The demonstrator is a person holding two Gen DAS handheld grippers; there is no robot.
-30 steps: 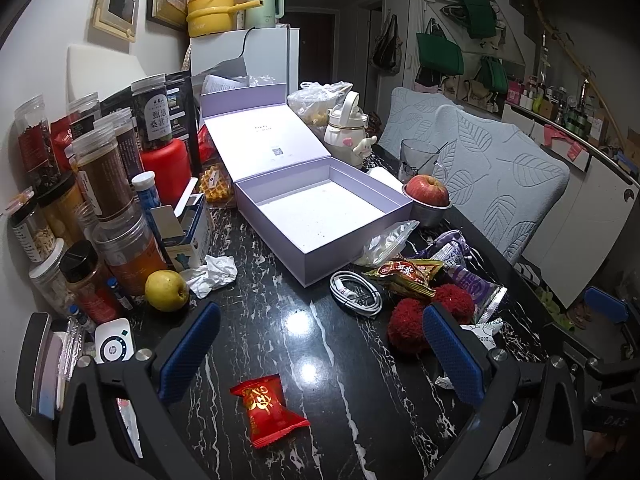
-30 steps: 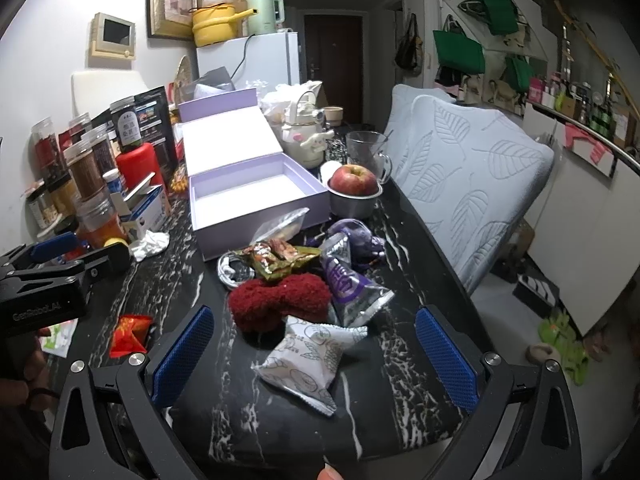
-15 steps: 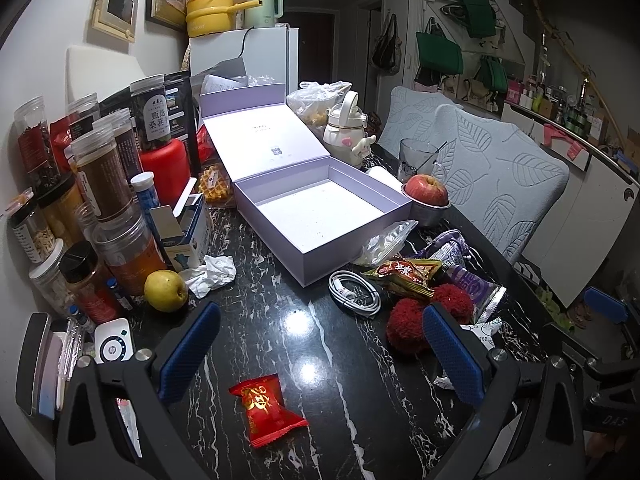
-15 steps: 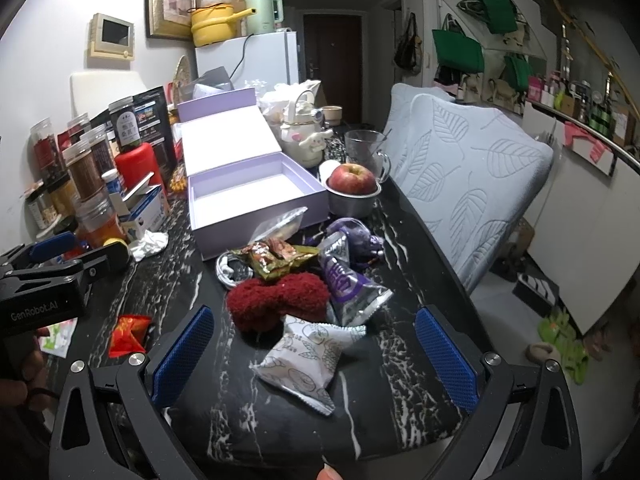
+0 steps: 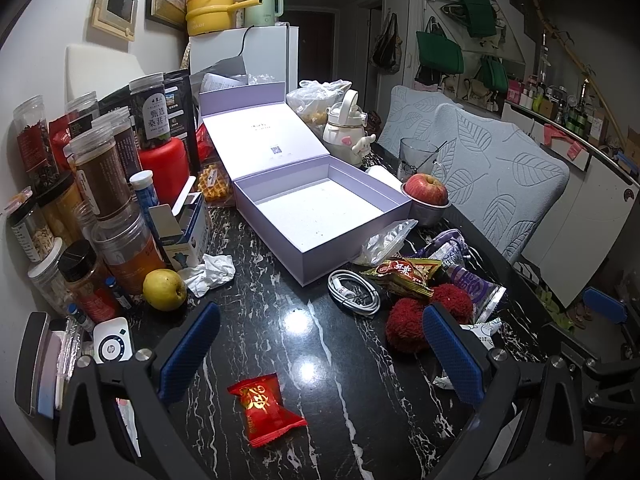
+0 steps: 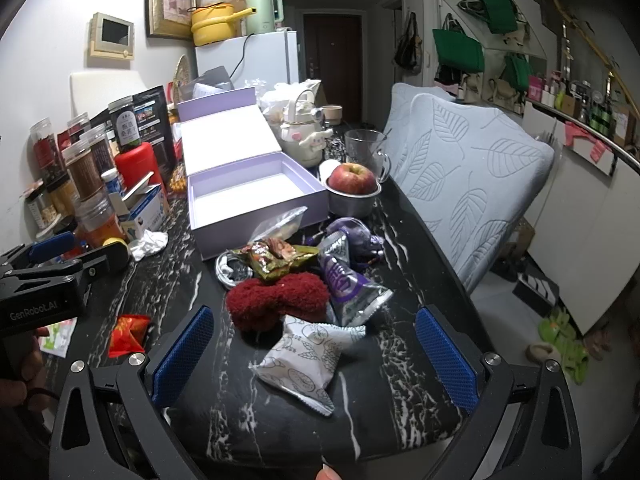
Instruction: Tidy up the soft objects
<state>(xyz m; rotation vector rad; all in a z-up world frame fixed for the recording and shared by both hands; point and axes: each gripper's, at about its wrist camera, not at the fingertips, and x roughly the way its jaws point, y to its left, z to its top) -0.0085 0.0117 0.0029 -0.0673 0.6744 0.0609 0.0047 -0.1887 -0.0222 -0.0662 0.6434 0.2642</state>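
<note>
From the left wrist, the left gripper (image 5: 320, 350) is hovering with fingers spread wide and holding nothing, a red snack packet (image 5: 264, 408) lying on the black marble table (image 5: 224, 320) between them, while the open lavender box (image 5: 320, 208) is sitting empty farther back. From the right wrist, the right gripper (image 6: 314, 354) is also gaping wide and empty, framing a white patterned pouch (image 6: 308, 364) that is touching the red fuzzy item (image 6: 276, 300), with the purple packet (image 6: 348, 284) just beside it.
</note>
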